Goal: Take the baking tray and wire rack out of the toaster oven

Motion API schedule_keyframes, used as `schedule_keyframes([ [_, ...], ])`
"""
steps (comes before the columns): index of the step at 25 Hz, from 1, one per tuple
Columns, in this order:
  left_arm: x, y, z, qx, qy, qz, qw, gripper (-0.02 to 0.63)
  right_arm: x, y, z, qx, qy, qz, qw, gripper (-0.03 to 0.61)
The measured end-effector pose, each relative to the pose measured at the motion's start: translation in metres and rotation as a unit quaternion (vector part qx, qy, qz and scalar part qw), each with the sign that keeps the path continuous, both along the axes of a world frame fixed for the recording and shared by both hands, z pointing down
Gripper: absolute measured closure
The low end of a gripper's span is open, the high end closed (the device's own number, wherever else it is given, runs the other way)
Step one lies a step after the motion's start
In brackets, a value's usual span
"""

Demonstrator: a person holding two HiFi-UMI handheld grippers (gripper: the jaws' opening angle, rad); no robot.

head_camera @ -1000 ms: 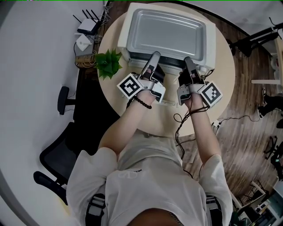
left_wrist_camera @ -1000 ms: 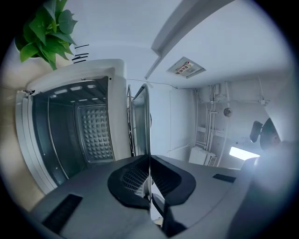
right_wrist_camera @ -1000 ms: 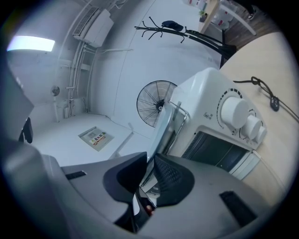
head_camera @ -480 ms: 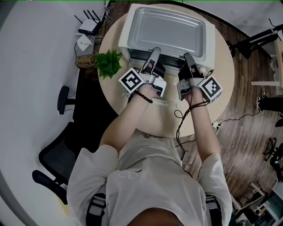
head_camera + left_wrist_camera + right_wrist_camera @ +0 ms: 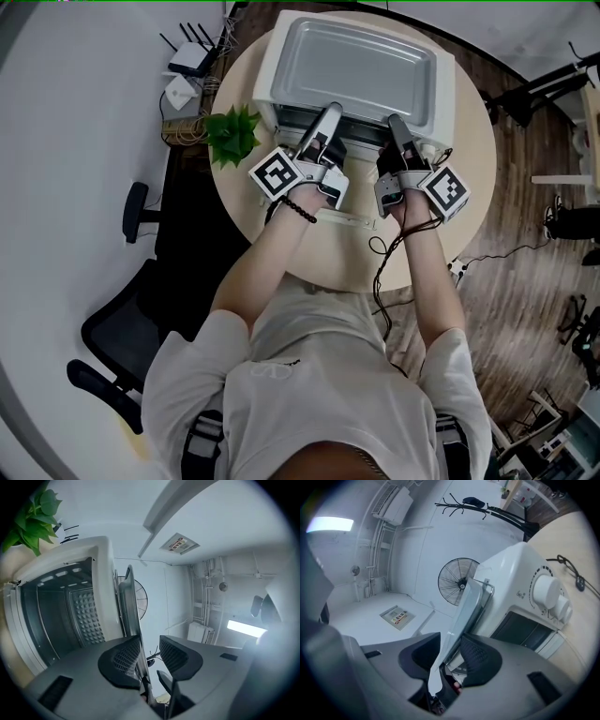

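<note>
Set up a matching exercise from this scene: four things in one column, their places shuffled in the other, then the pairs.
Things:
1. baking tray
2. potted plant
3. router
4. office chair

Places:
A. on the floor, left of the person
B. on top of the toaster oven
C. on the round table, beside the oven's left side
D. off the table, at the head view's upper left

Pairs: 1-B, 2-C, 3-D, 4-A

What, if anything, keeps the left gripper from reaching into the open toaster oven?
Probably nothing. The left gripper has just been opening its jaws, the rim of the baking tray loose between them; once backed off it, the open oven cavity below looks unobstructed.
</note>
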State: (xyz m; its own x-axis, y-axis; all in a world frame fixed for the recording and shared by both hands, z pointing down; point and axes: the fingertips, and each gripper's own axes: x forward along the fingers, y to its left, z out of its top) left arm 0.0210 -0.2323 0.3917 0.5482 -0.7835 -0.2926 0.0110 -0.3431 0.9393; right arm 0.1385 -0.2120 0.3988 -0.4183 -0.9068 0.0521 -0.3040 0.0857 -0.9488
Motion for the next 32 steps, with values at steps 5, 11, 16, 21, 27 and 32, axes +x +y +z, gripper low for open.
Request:
schedule_keyframes([
  [5,-0.010,0.011,0.005,-0.009,0.003,-0.005,0.9999,0.480,-0.011,0.014,-0.004,0.010,0.003,-0.017,1.000,0.440],
  [11,-0.015,0.010,0.013,-0.010,0.003,-0.002,0.9999,0.480,-0.005,0.015,0.003,0.003,0.001,-0.008,1.000,0.439],
  [16,-0.017,0.019,0.010,-0.011,0.009,0.001,0.9999,0.480,-0.005,0.027,0.002,0.004,0.002,-0.015,1.000,0.417],
  [21,-0.022,0.043,0.020,-0.014,-0.009,0.016,0.9997,0.482,-0.014,0.064,0.020,-0.013,0.021,-0.035,0.999,0.417],
  [27,-0.039,0.086,0.013,0.109,-0.178,0.029,0.9775,0.585,0.009,0.112,0.011,0.052,0.197,-0.013,0.979,0.488],
  [32,-0.056,0.110,-0.006,0.231,-0.329,0.023,0.9155,0.611,0.033,0.141,-0.024,0.108,0.305,0.049,0.945,0.583],
])
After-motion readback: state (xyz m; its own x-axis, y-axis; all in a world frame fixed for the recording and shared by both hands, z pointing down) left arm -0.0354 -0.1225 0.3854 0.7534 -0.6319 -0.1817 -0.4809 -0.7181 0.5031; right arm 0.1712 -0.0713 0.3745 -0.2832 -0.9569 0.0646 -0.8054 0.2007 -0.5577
